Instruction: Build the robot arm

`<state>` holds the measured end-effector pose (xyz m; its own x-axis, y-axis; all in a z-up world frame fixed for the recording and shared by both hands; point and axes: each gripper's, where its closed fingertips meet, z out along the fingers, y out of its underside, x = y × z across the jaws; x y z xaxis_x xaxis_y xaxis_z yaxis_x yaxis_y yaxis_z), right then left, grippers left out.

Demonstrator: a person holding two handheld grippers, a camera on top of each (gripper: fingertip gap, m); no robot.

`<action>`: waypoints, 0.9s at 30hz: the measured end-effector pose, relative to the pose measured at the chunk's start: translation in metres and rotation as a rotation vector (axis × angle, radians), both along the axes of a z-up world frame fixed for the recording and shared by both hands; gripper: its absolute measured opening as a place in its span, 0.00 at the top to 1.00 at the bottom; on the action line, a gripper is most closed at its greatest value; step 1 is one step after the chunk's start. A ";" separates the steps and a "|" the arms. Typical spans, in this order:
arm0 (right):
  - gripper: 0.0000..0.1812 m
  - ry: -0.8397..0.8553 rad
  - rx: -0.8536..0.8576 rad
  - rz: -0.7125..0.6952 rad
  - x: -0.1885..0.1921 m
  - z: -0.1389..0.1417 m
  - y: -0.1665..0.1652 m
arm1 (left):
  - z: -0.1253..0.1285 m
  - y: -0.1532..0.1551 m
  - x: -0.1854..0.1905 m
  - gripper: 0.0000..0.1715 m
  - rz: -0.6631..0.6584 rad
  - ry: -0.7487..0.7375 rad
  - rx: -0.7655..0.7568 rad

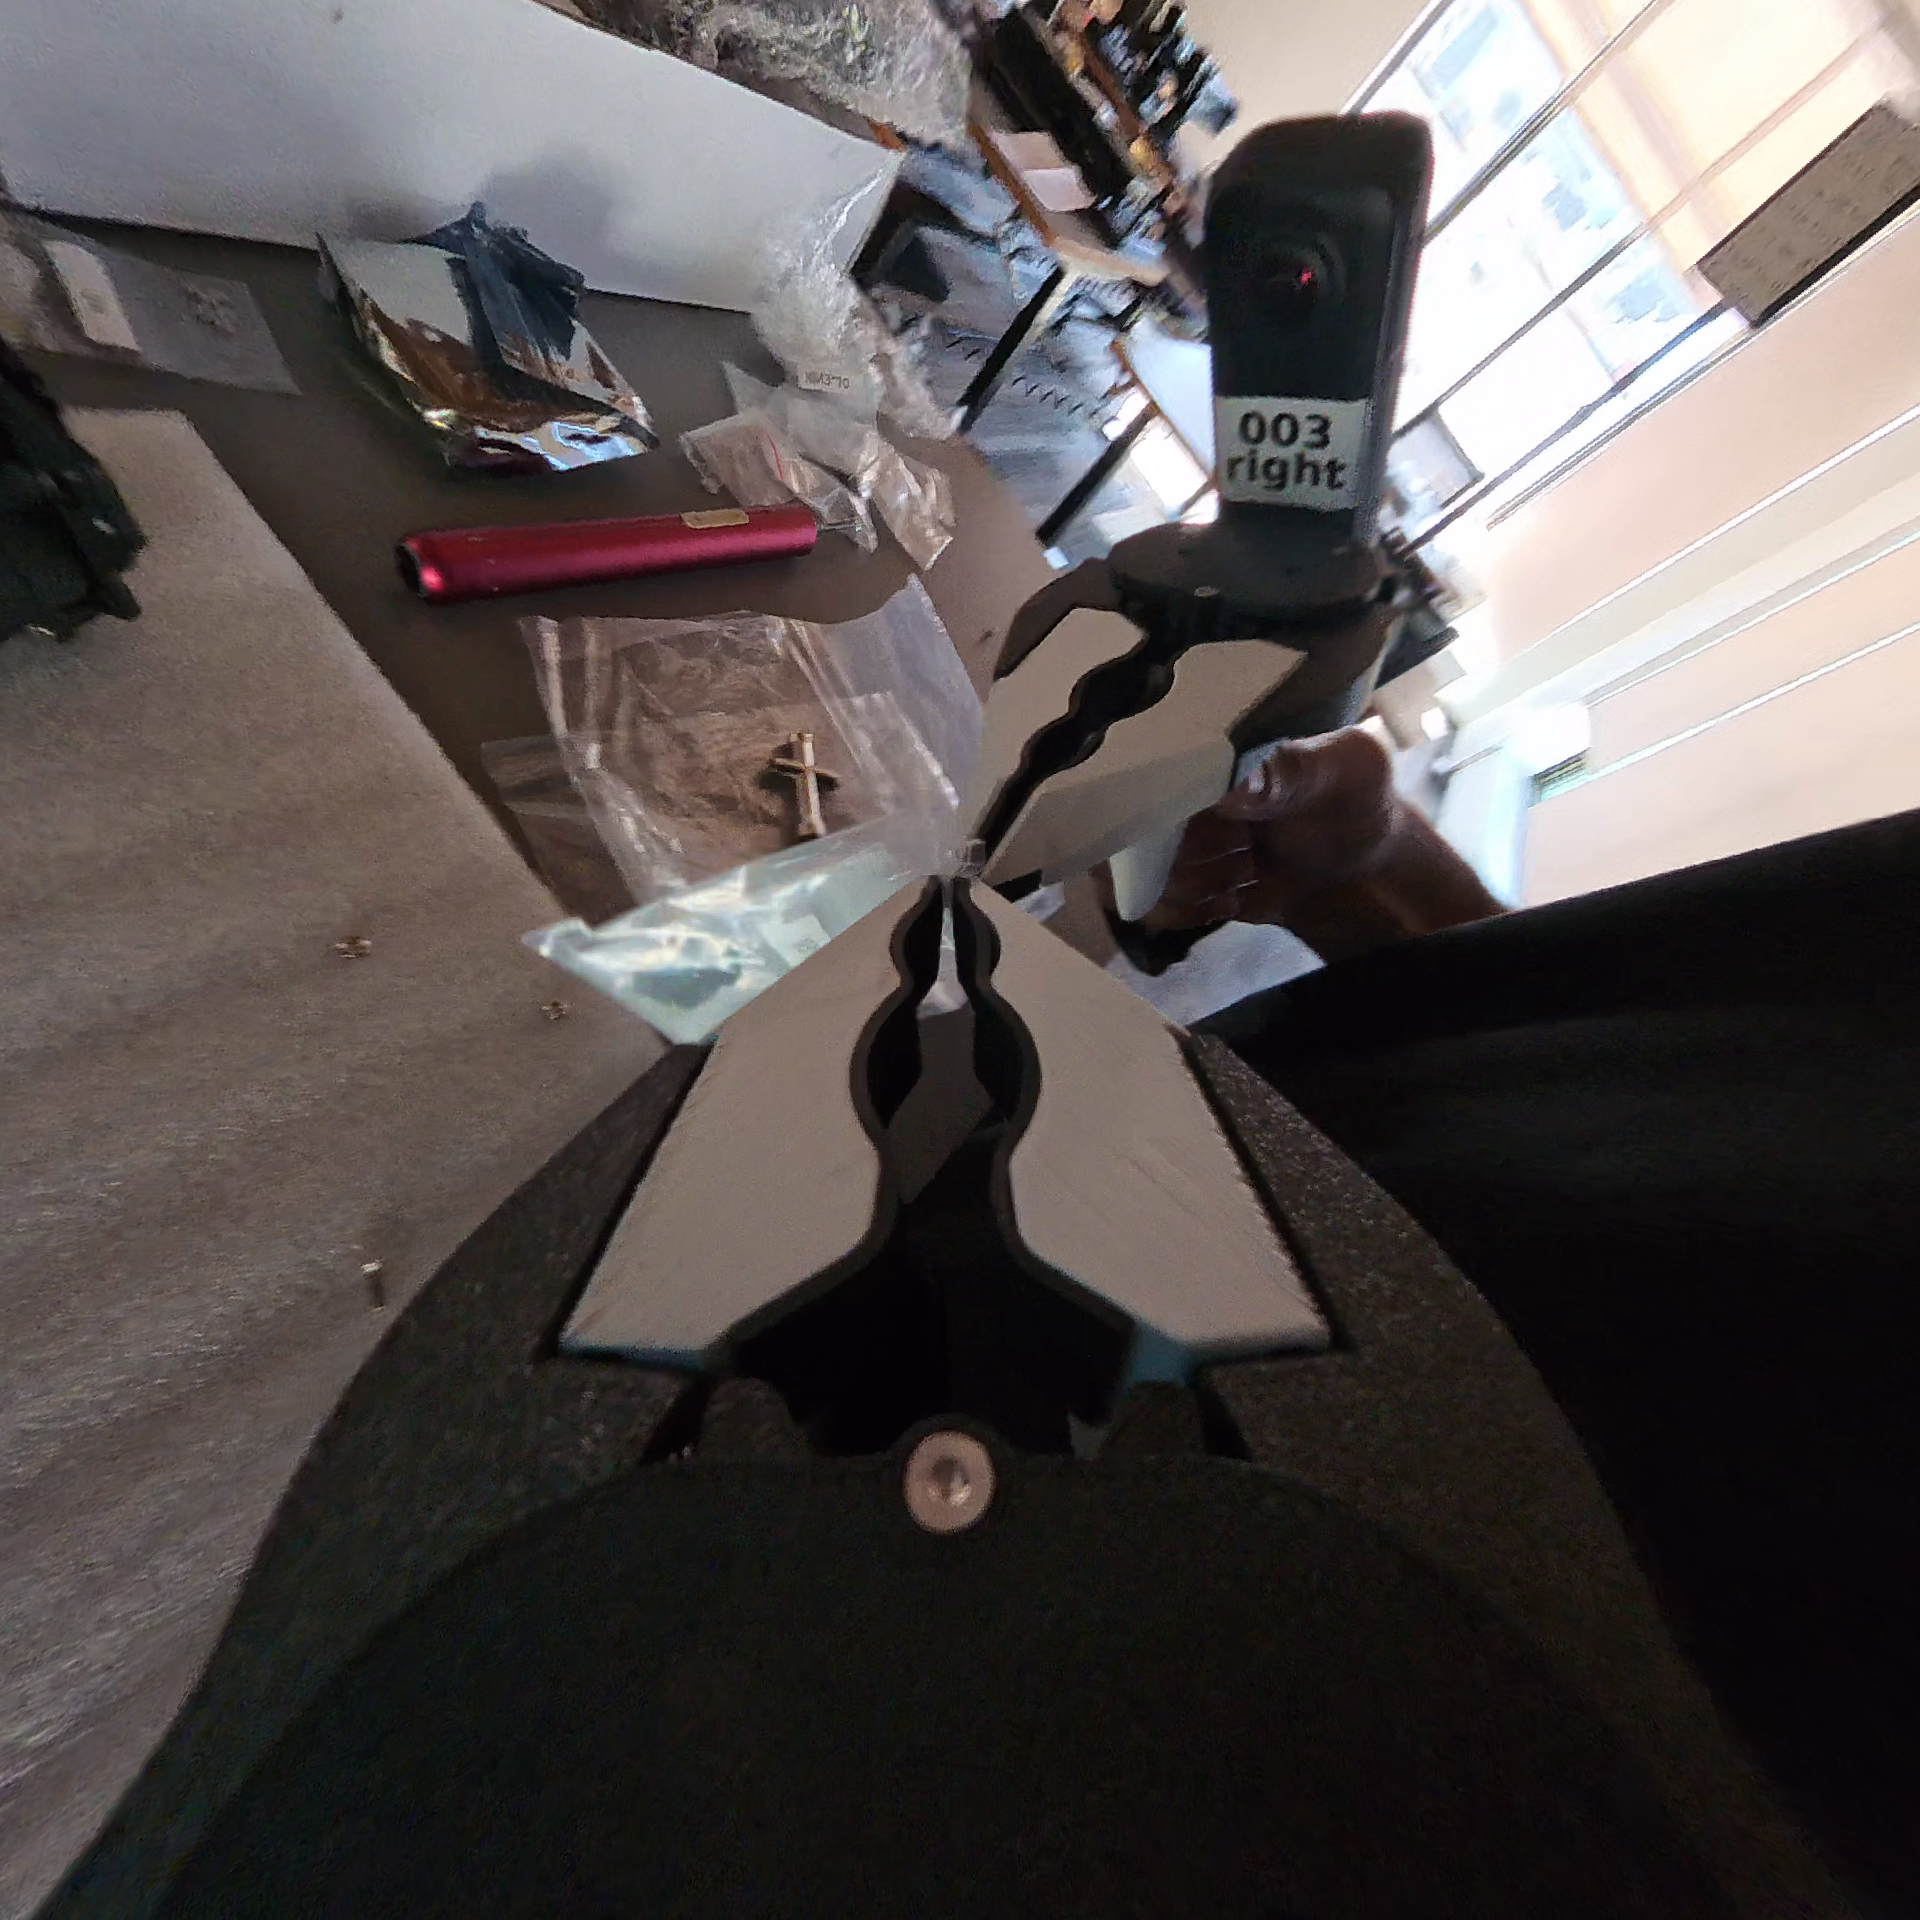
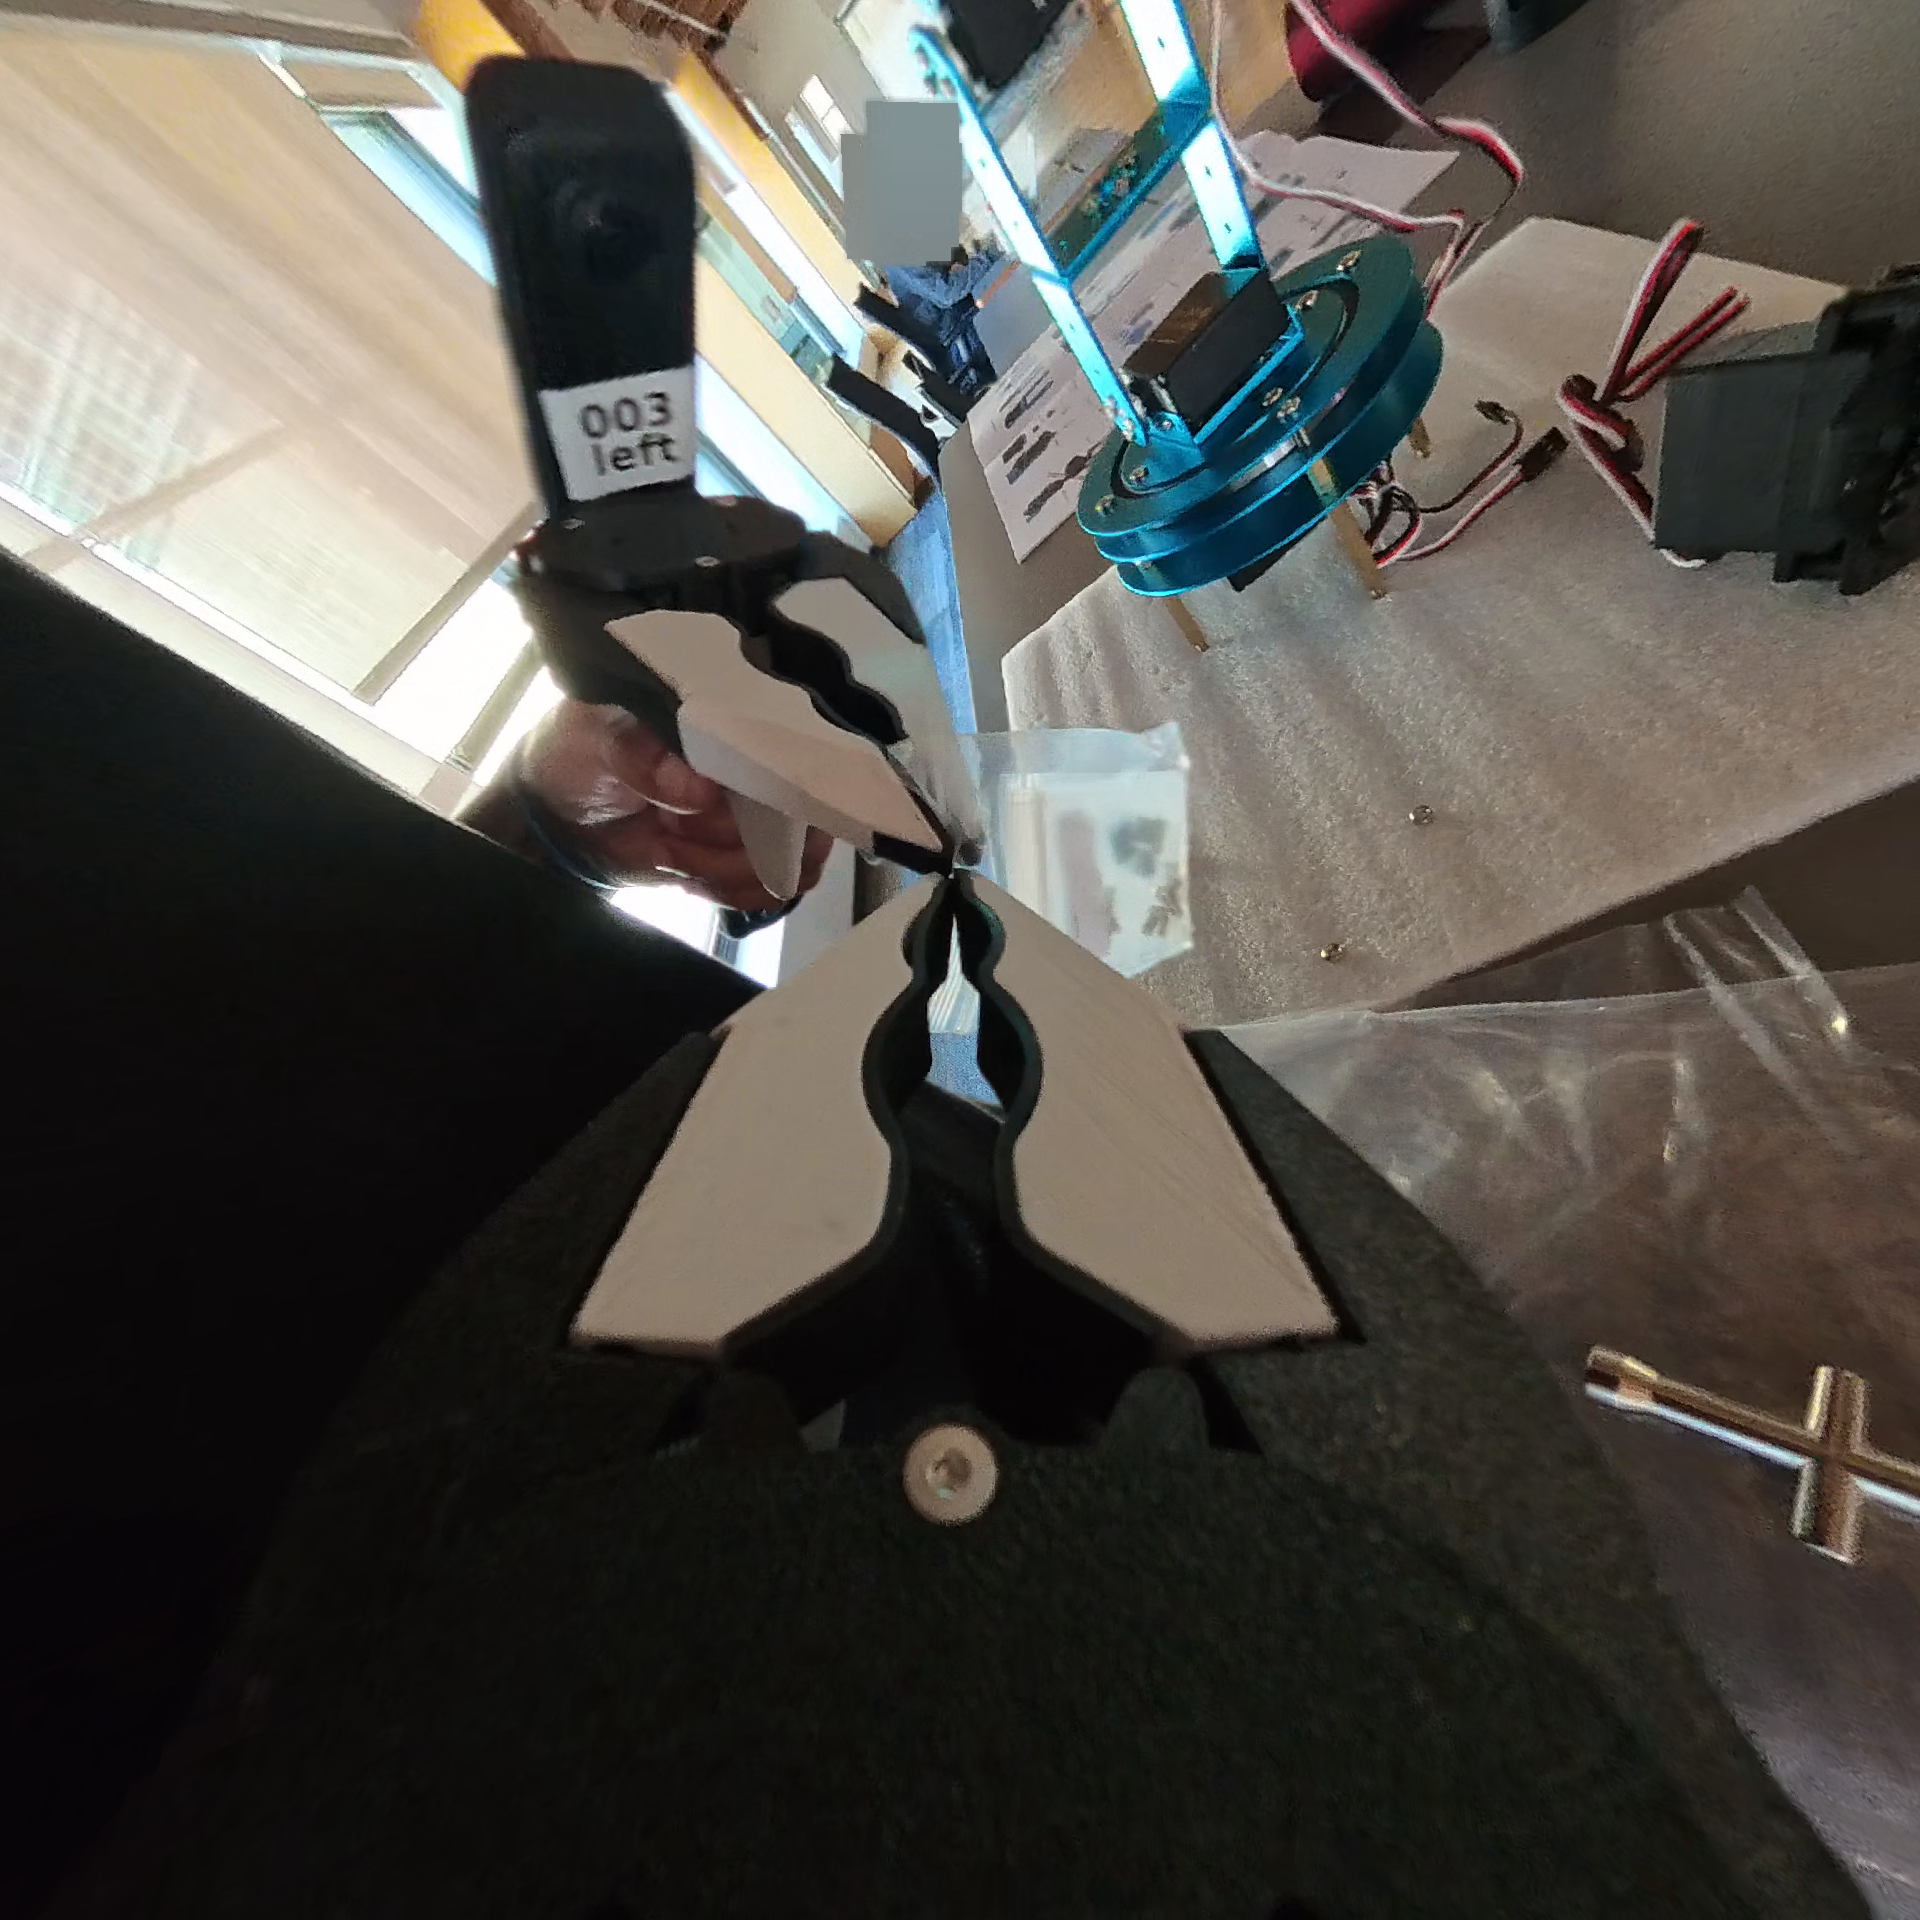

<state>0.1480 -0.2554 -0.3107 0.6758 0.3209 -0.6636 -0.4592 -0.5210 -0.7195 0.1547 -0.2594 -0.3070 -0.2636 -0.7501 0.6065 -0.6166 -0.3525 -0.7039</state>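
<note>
Left wrist view: left gripper (image 1: 951,896) and right gripper (image 1: 977,847) meet tip to tip, both pinching one corner of a small clear bag (image 1: 717,940) of screws stretching toward nine o'clock above the table (image 1: 260,831).

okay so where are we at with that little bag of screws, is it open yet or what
Done: the small clear bag is off the table, held up between the two tongs. A few loose screws already lie on the foam sheet.

In hand: the left tongs and the right tongs are both shut on one corner of it.

Left: hardware still sits inside; I cannot tell whether the bag is open. The blue turntable base stands apart.
</note>
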 end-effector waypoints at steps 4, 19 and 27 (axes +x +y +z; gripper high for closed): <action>1.00 -0.013 -0.022 -0.071 0.005 -0.011 0.004 | -0.011 0.003 0.002 1.00 0.027 0.027 0.210; 1.00 -0.376 -0.144 -0.403 0.015 -0.037 0.012 | -0.038 0.012 0.001 1.00 0.197 0.217 0.111; 1.00 -0.161 -0.133 -0.561 0.055 -0.030 -0.007 | -0.048 0.033 -0.016 1.00 0.230 0.275 0.173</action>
<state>0.2031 -0.2624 -0.3410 0.8132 -0.1929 -0.5491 -0.5811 -0.3201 -0.7482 0.1382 -0.2265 -0.3552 0.0779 -0.8680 0.4904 -0.7089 -0.3941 -0.5850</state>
